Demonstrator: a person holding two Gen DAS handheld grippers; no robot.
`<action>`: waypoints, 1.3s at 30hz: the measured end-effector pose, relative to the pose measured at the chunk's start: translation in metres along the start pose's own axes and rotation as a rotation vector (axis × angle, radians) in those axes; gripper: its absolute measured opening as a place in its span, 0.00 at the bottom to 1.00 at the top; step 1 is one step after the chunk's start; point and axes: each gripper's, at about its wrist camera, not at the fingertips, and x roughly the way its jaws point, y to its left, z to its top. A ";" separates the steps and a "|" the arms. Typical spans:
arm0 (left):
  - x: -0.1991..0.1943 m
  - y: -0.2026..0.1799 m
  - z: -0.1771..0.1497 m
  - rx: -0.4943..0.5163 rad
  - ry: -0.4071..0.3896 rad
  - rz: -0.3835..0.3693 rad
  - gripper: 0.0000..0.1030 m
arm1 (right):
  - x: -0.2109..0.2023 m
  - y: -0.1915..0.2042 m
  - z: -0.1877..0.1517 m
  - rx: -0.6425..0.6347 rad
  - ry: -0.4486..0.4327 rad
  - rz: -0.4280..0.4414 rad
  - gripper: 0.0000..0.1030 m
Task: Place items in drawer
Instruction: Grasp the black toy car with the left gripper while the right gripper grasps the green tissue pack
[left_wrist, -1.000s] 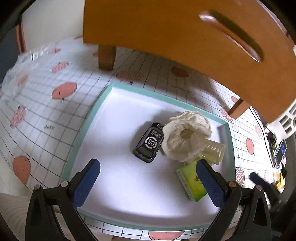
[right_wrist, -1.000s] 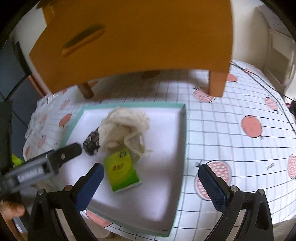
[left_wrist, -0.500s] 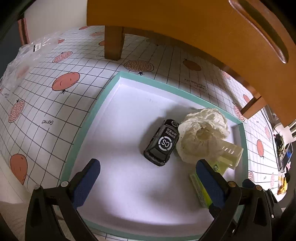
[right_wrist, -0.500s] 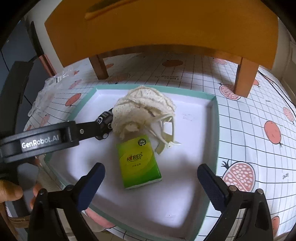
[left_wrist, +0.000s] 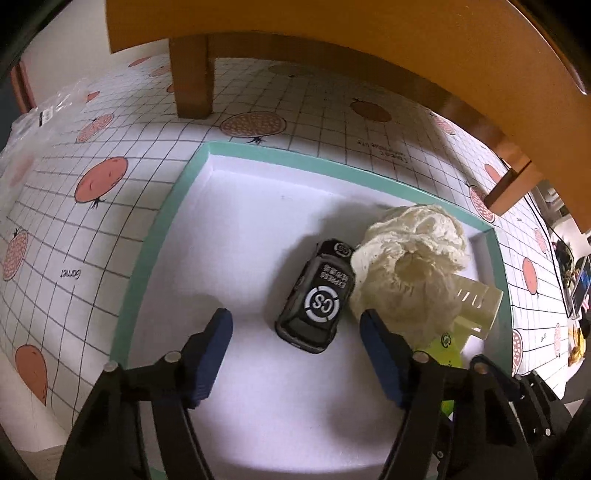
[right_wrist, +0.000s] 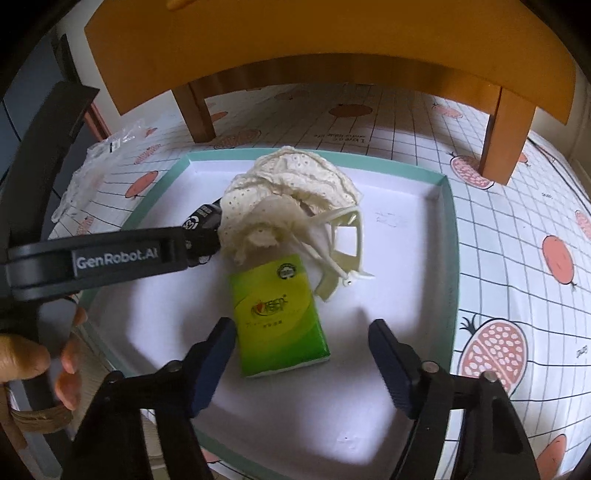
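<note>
Checked cloth with pink fruit prints covers the tabletop (left_wrist: 110, 229), and an orange wooden stool (right_wrist: 332, 44) stands over its far part. On the near part lies a shallow white tray (left_wrist: 162, 221) with a teal rim, and all 4 items are inside it.

From the left, the left gripper (left_wrist: 295, 354) has its jaws apart and empty, just near a black toy car (left_wrist: 317, 299). The car is hard and small, probably light, and it may roll; I would take it across its 2 sides. On its roof I read "CS" and "EXPRESS". Touching its right side is a cream lace cloth (right_wrist: 291, 192), soft and loose, so any bunched fold is good for a hold. A pale plastic frame (right_wrist: 343, 240) lies partly under the cloth; it looks thin and maybe fragile.

In front of it is a green tissue pack (right_wrist: 280, 314), light and squashy, best pinched across its narrow width. Its small print is not readable. The right gripper (right_wrist: 301, 365) hovers over its near end, jaws apart, holding nothing. The other tool carries "GenRobot.AI".

No drawer is visible.
</note>
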 end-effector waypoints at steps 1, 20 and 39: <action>-0.001 -0.001 0.000 0.006 -0.007 -0.003 0.68 | 0.000 0.001 0.001 -0.005 -0.003 0.001 0.61; -0.005 -0.008 -0.015 0.037 0.030 0.002 0.35 | -0.006 -0.005 -0.005 0.024 0.024 0.002 0.50; -0.012 -0.010 -0.035 -0.028 0.094 -0.019 0.39 | -0.006 -0.009 -0.009 0.040 0.064 -0.009 0.50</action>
